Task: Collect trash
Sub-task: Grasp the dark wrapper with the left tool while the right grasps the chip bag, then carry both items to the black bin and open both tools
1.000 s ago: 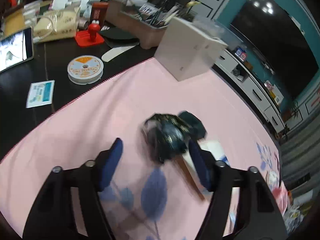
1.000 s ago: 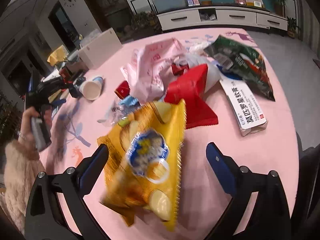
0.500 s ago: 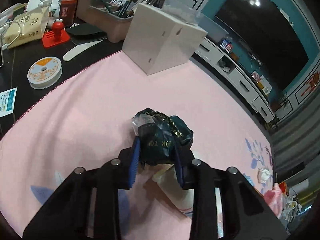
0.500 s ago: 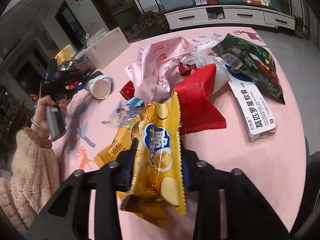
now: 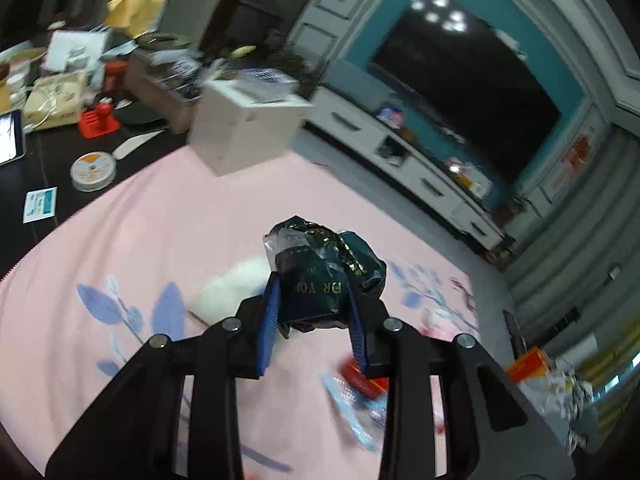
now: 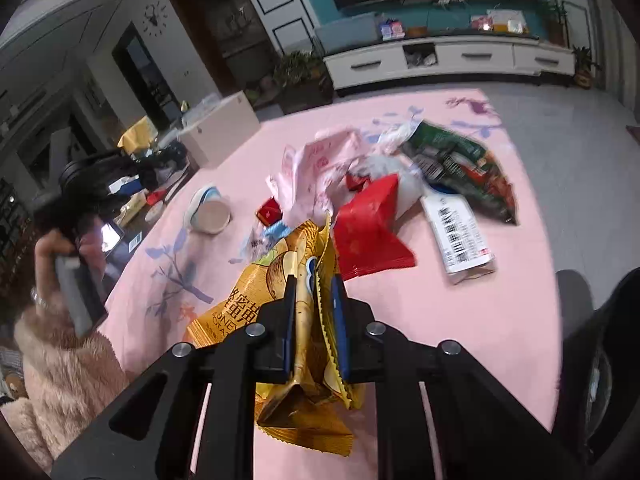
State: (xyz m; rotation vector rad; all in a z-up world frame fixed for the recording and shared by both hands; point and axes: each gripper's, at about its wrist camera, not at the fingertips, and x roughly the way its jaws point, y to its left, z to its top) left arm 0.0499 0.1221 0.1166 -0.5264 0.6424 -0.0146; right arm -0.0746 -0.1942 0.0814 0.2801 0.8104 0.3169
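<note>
Left gripper (image 5: 314,316): fingers clamped on dark crumpled wrapper (image 5: 326,270), lifted off the bench (image 5: 168,208). Right gripper (image 6: 314,312): fingers pinching yellow chip bag (image 6: 280,292) at its folded middle, most of it sagging below. Remaining trash pile (image 6: 368,200) sits ahead of right fingers. Advice: keep both grips firm, carry level so the bag can't slip.

Home living room: a large black wall-mounted television (image 5: 468,92) on a teal wall, a low white drawer cabinet (image 6: 448,60) beneath it, and a pink floral tablecloth (image 6: 460,312) before it.
</note>
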